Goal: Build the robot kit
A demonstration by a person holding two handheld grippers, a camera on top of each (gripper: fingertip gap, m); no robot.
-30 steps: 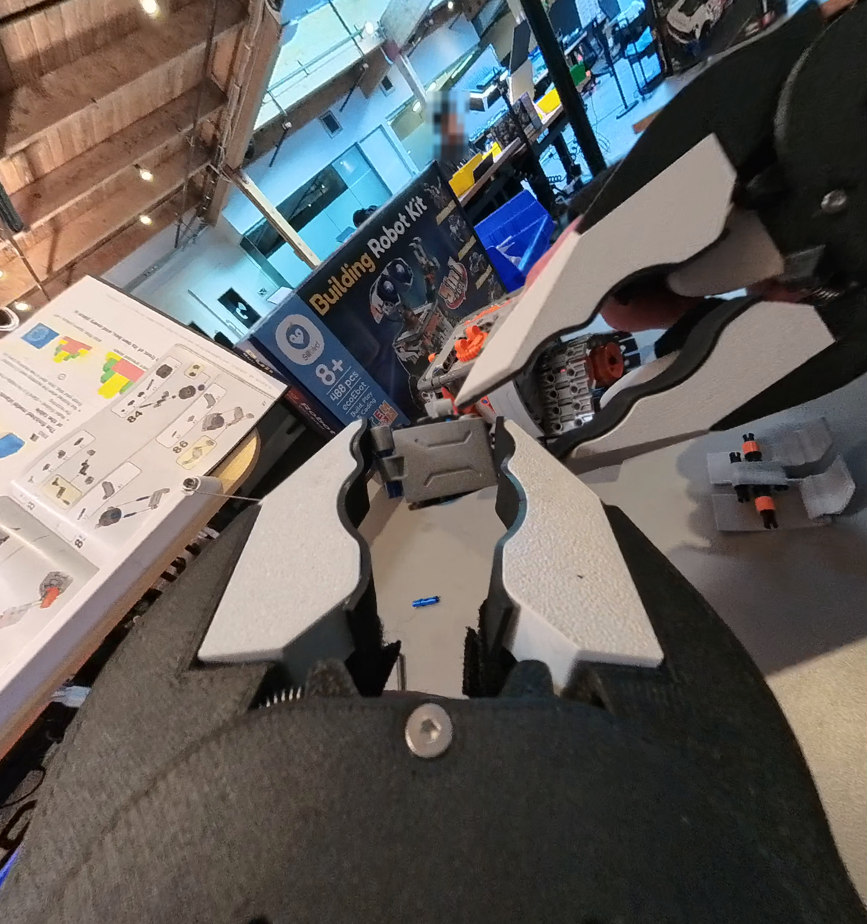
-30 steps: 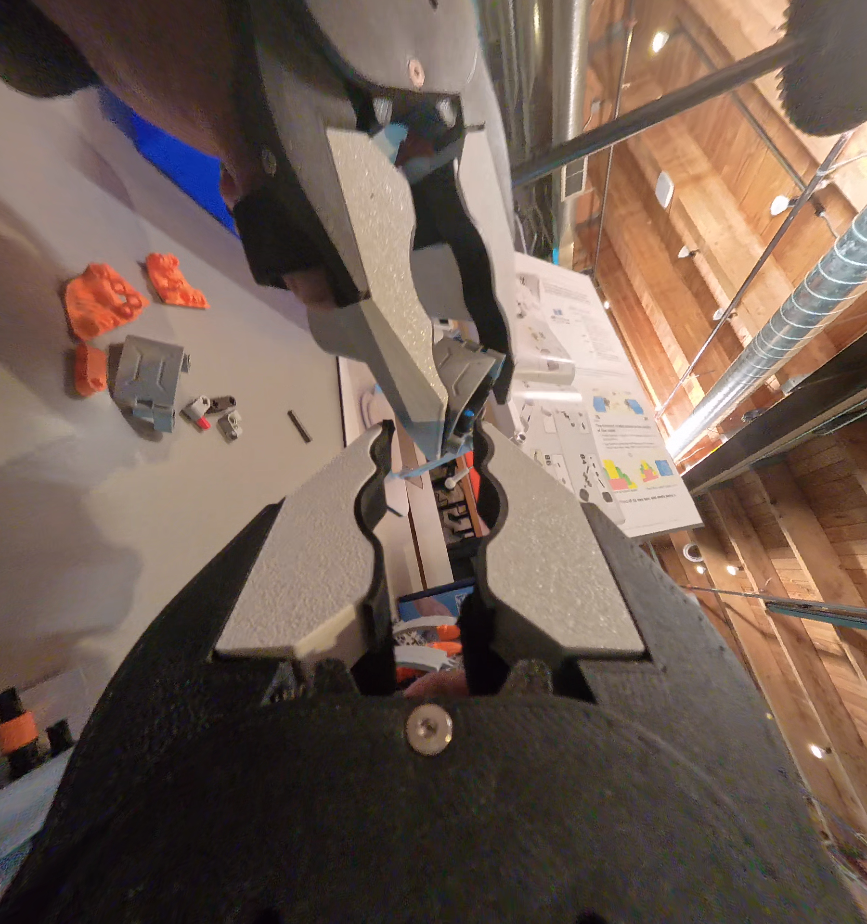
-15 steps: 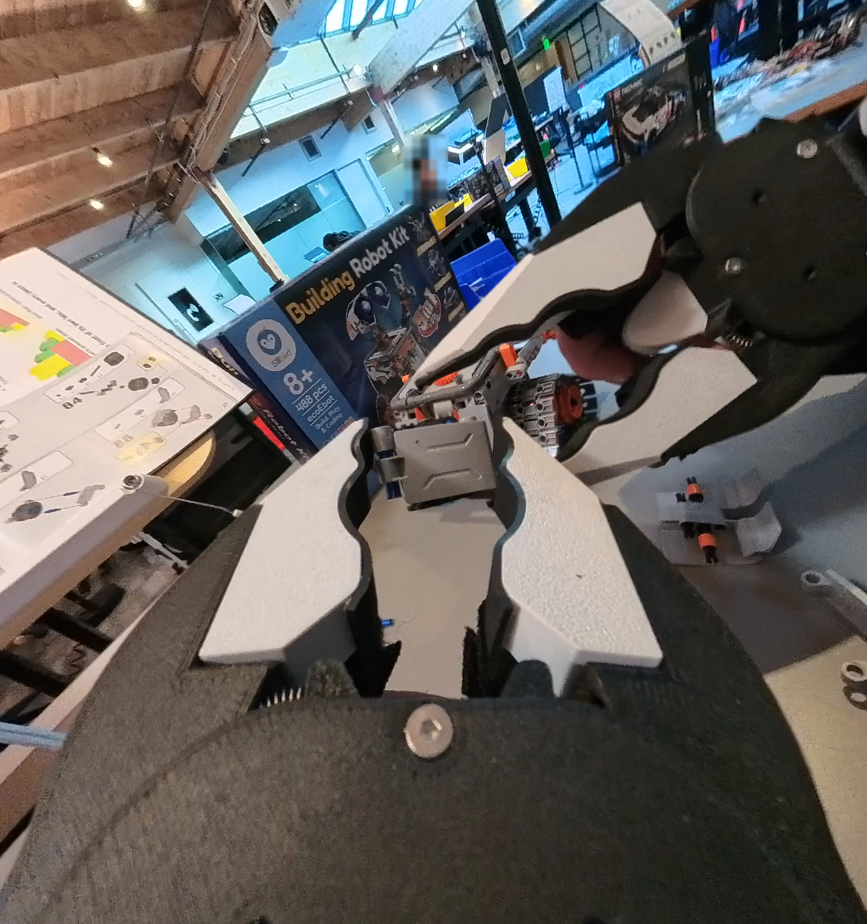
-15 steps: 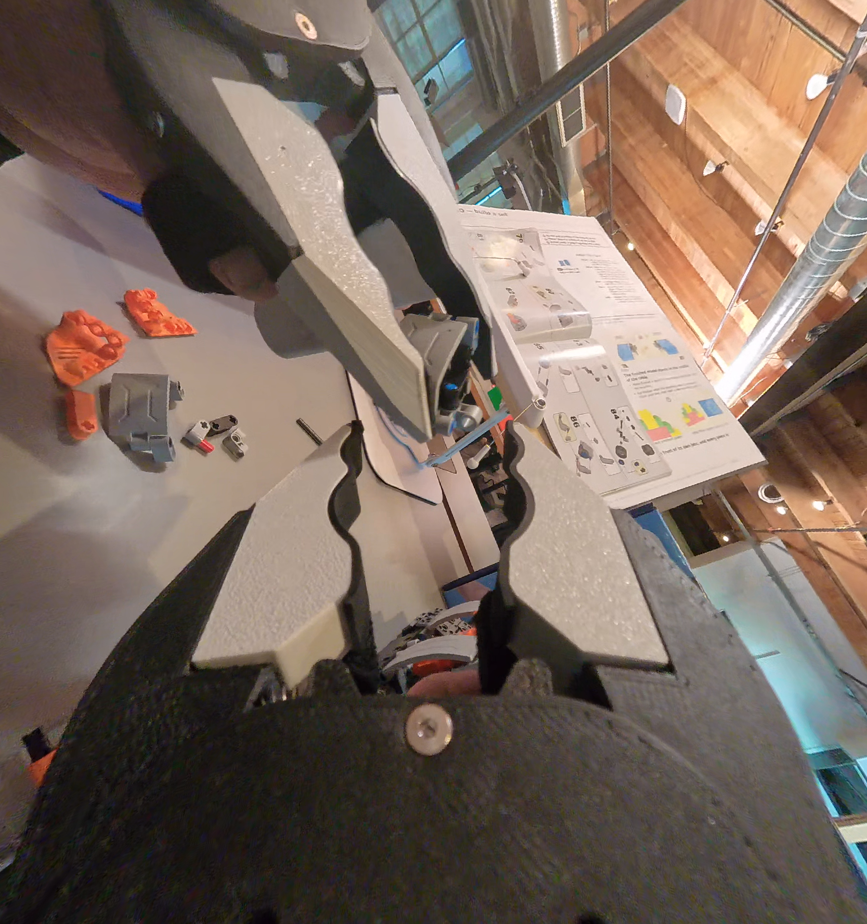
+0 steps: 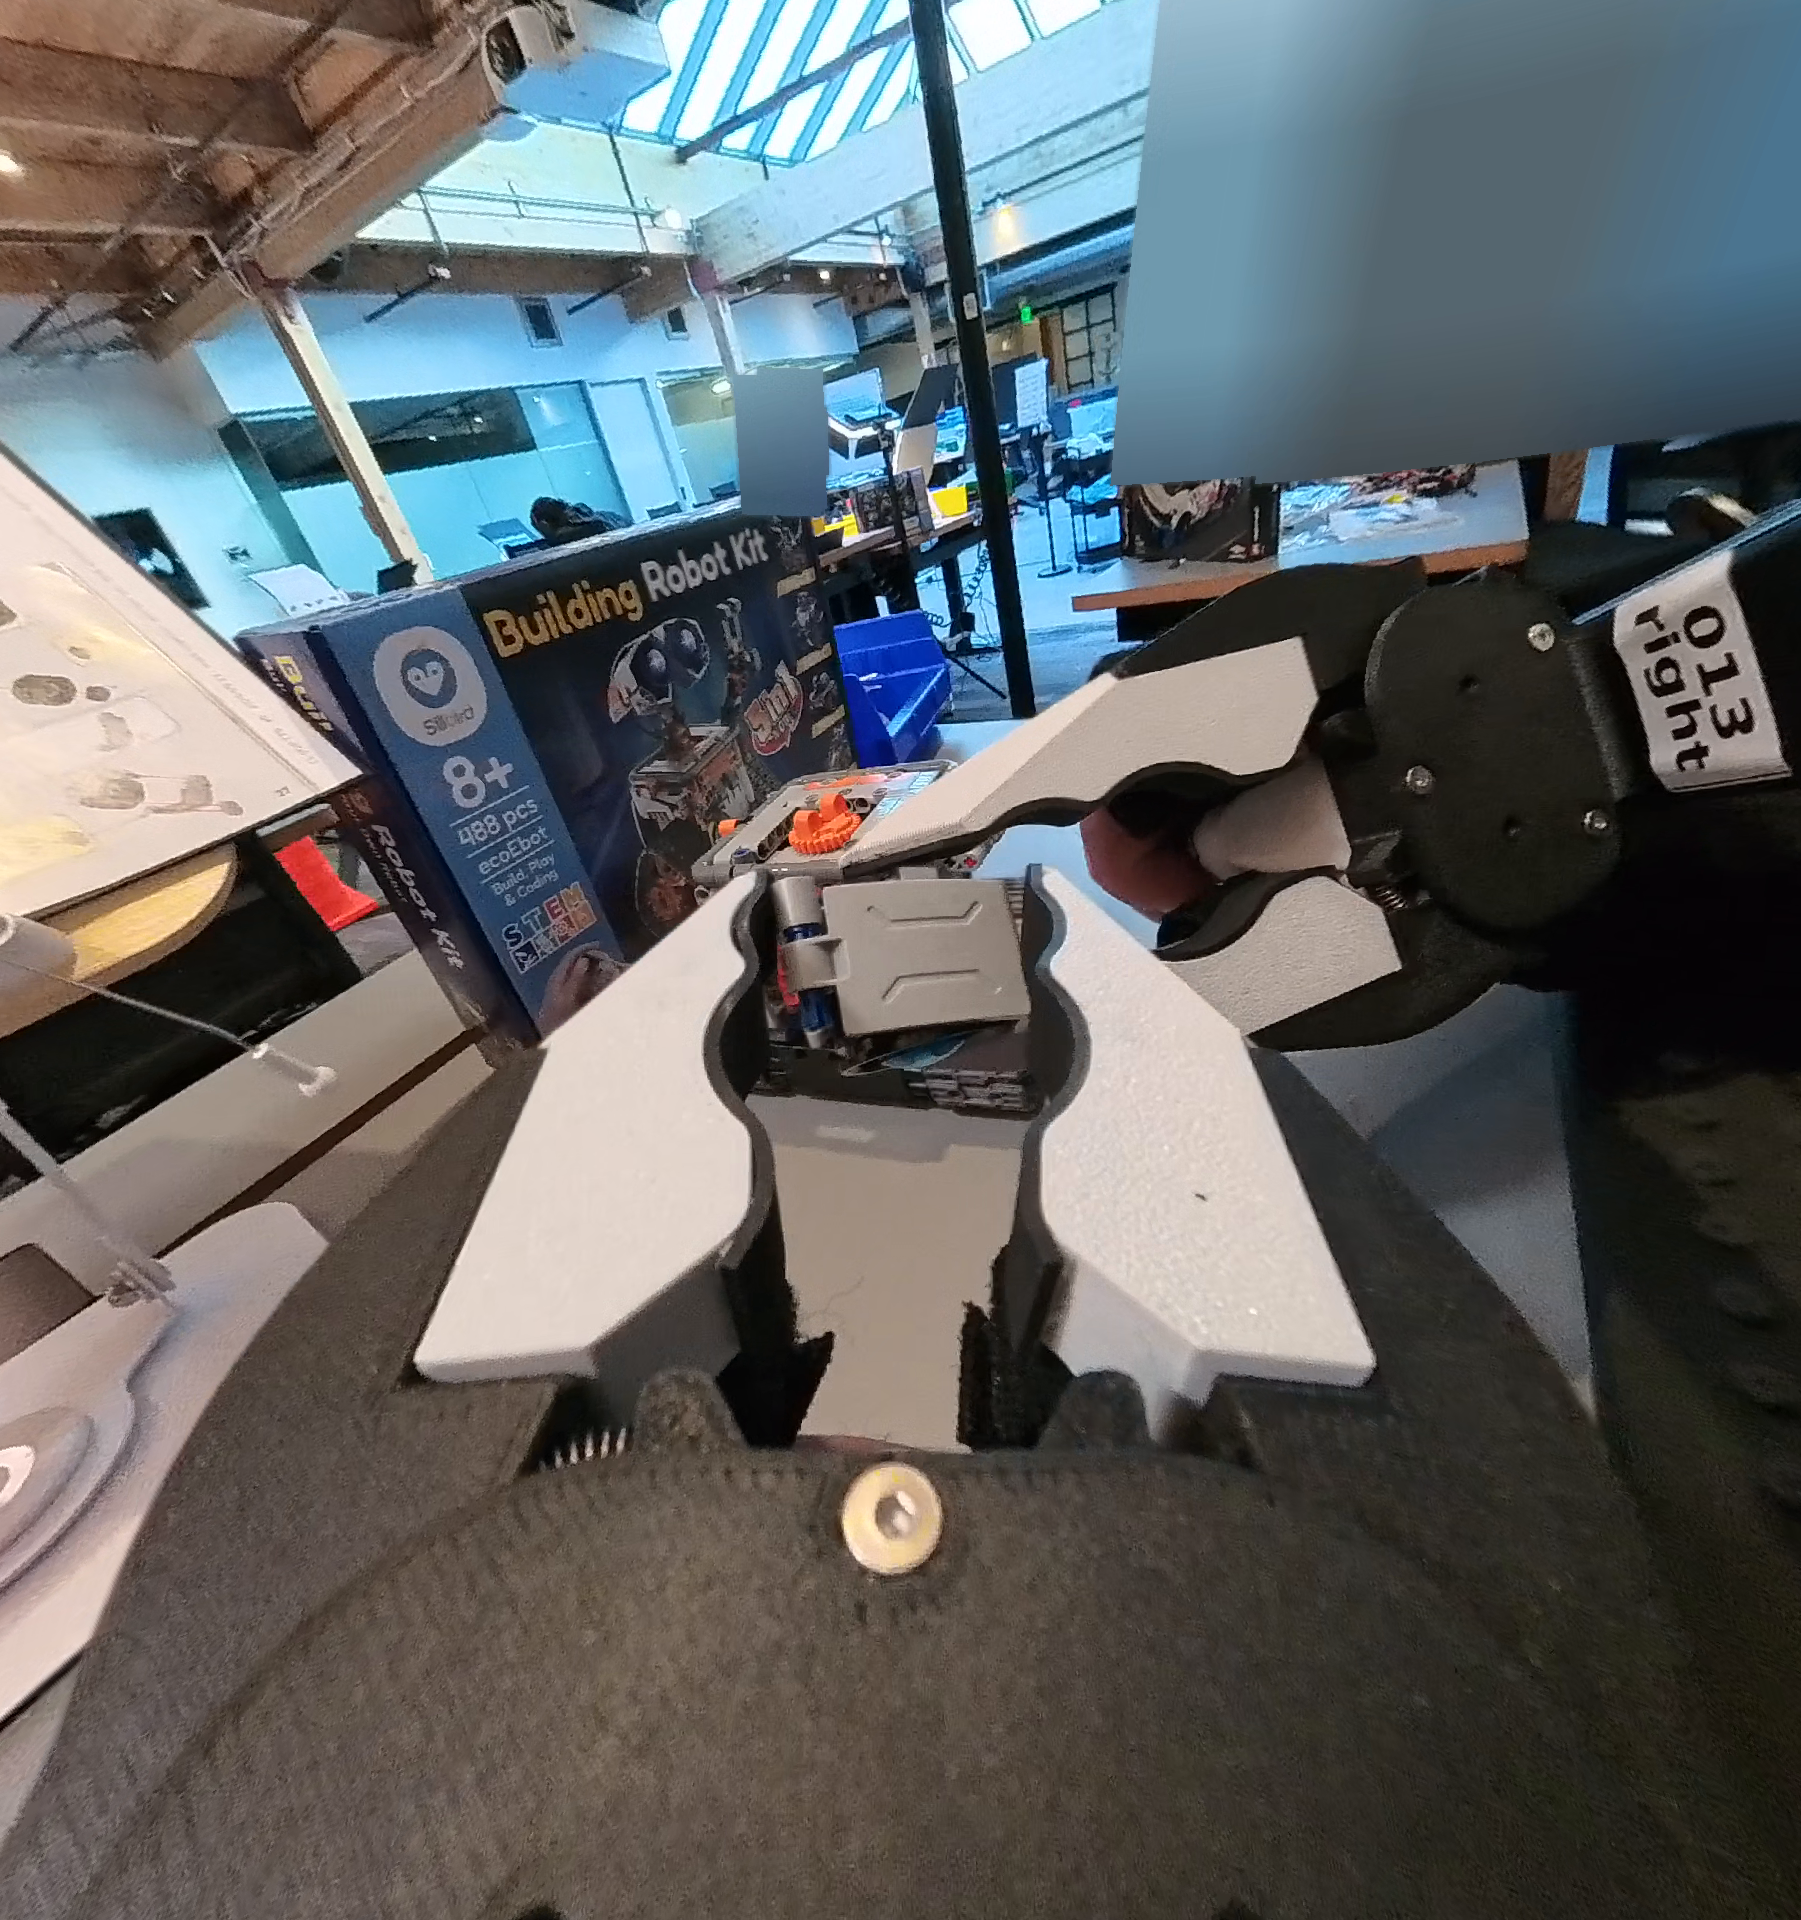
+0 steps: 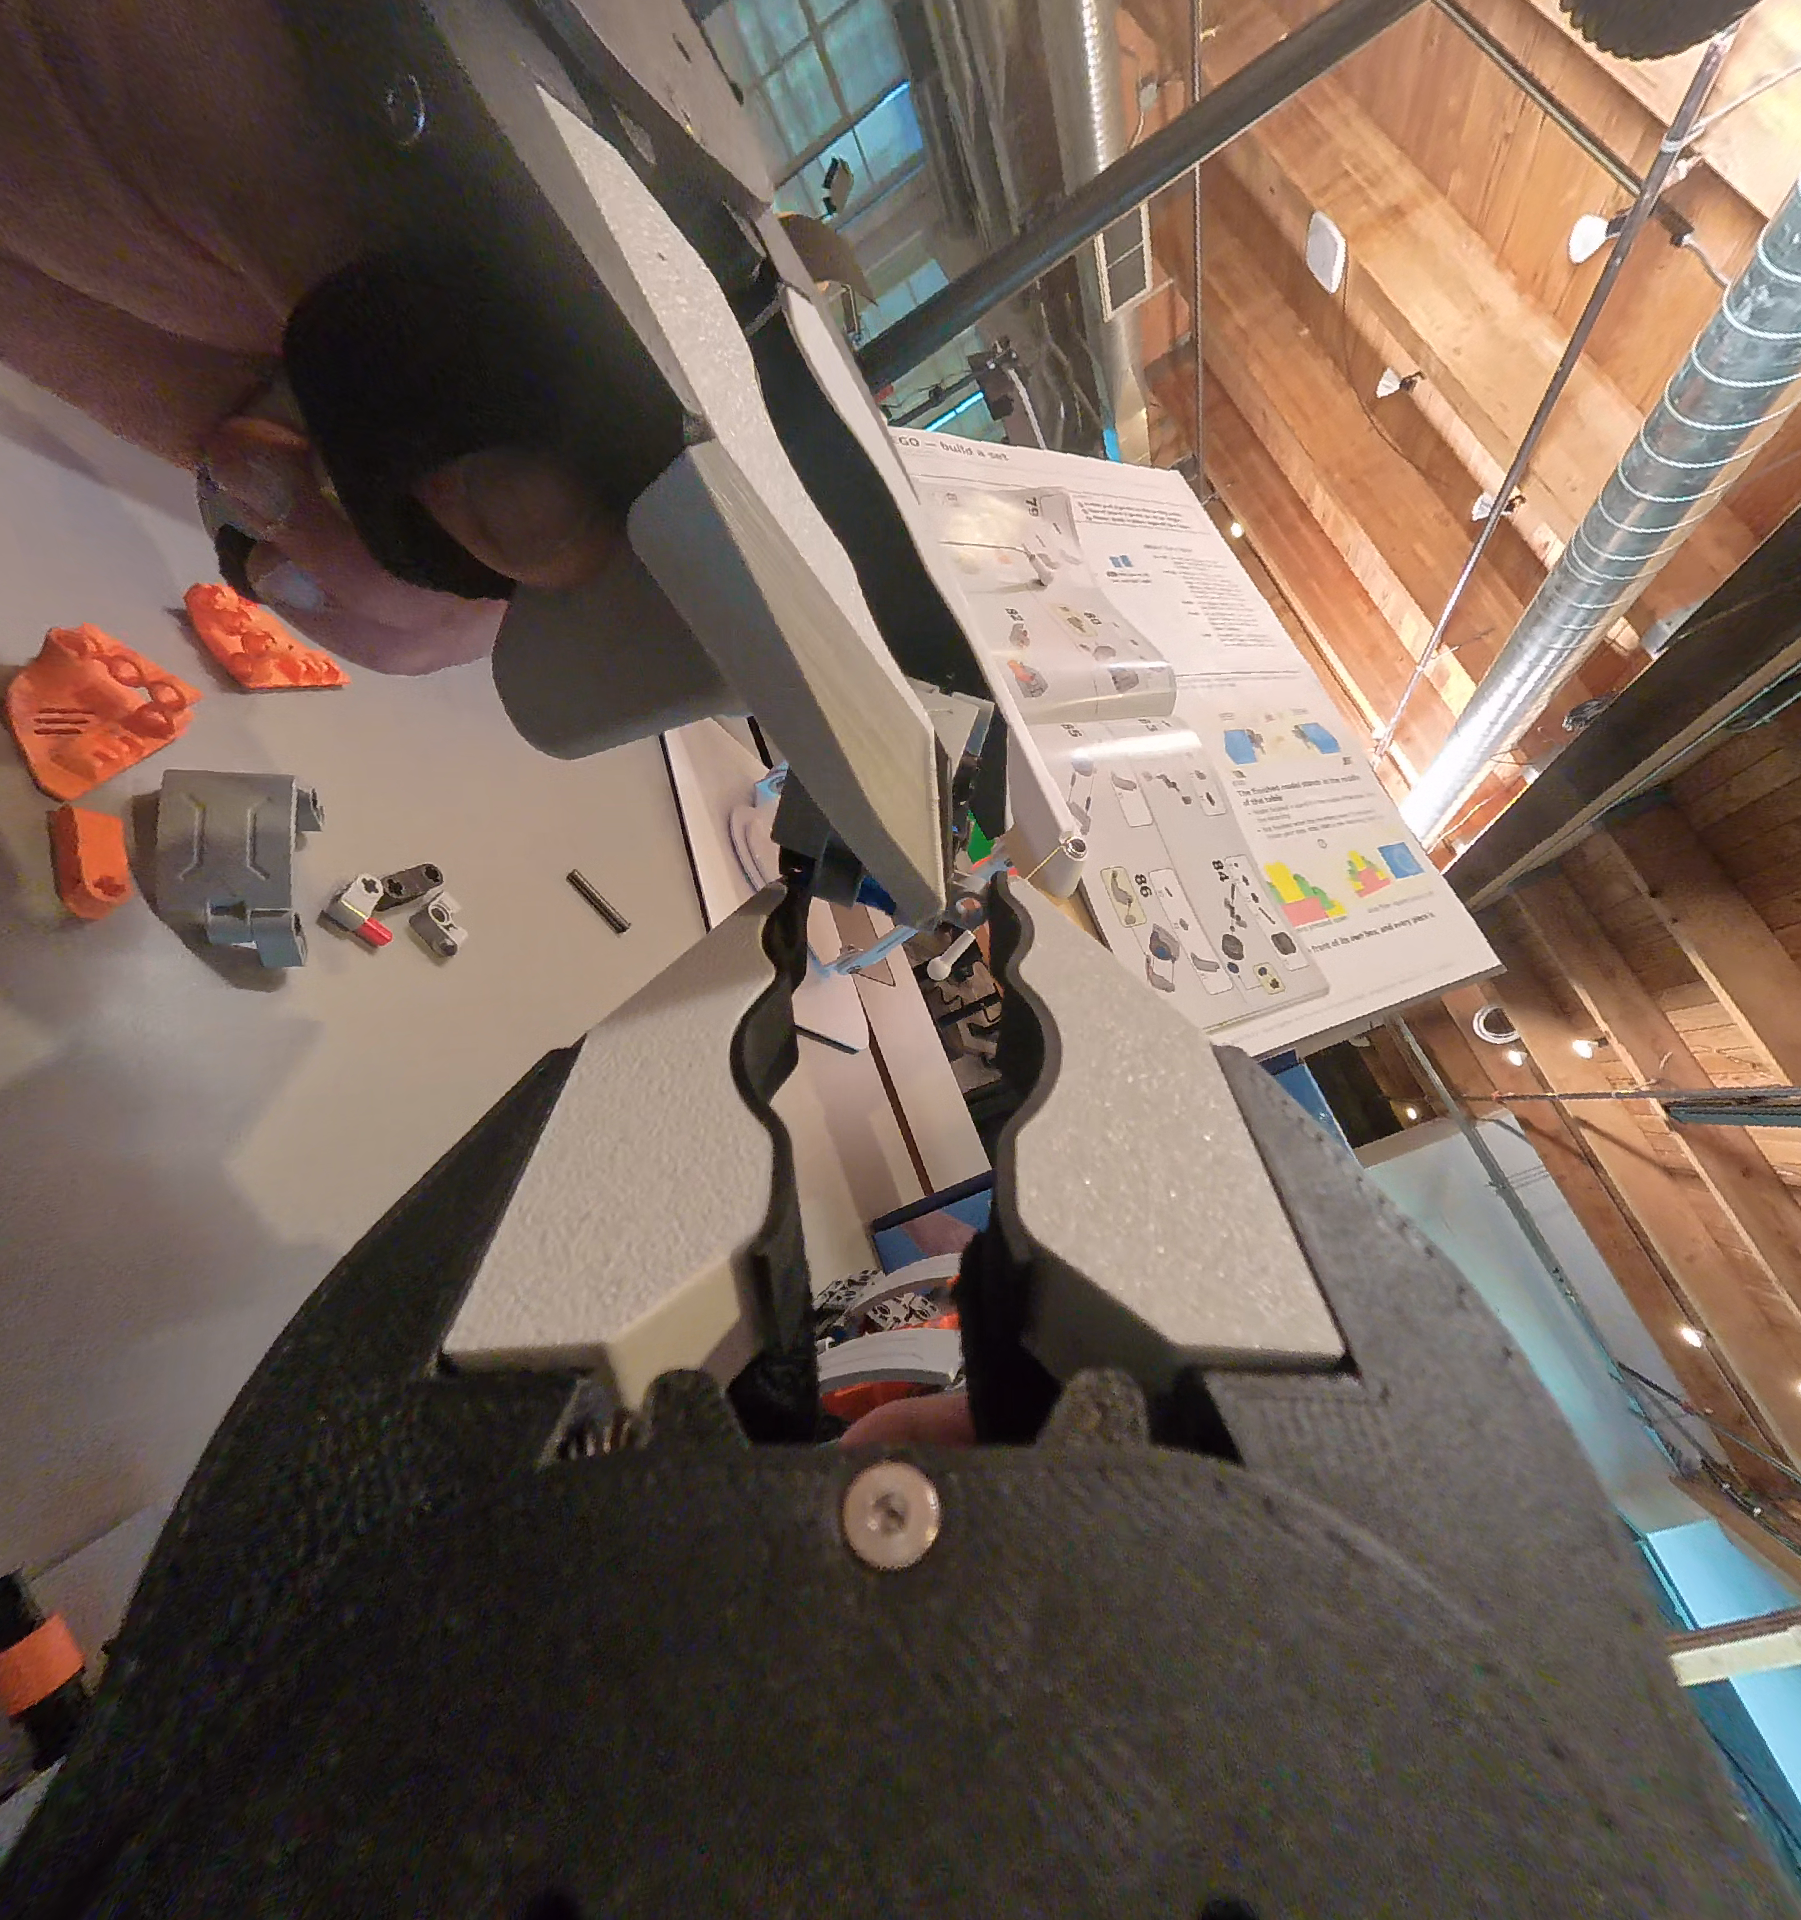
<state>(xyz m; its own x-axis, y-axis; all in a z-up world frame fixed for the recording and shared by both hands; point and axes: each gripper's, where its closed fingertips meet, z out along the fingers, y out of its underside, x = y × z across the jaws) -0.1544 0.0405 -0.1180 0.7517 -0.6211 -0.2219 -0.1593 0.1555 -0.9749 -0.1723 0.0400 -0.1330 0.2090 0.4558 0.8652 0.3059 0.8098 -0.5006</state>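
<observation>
- The left tool [image 5: 901, 961] is clamped on a grey ribbed plastic panel [image 5: 927, 961] with a hinge barrel at its left edge.
- The right tool [image 5: 989, 894] reaches in from the right, its upper finger [image 5: 1083, 748] lying over a brick-built model [image 5: 823, 821] with an orange gear, just behind the panel. In its own view the right tool [image 6: 891, 914] stands closed around a small dark part with a pale blue strip [image 6: 865, 951]; whether it truly grips, I cannot tell.
- A dark blue kit box [image 5: 605, 769] stands upright behind, and a white instruction booklet [image 5: 75, 707] leans at the left.
- On the matte grey worktop [image 6: 200, 1122] lie orange moulded shells [image 6: 96, 707], another grey panel [image 6: 221, 852], small connectors [image 6: 397, 904] and a thin black pin [image 6: 597, 900].
</observation>
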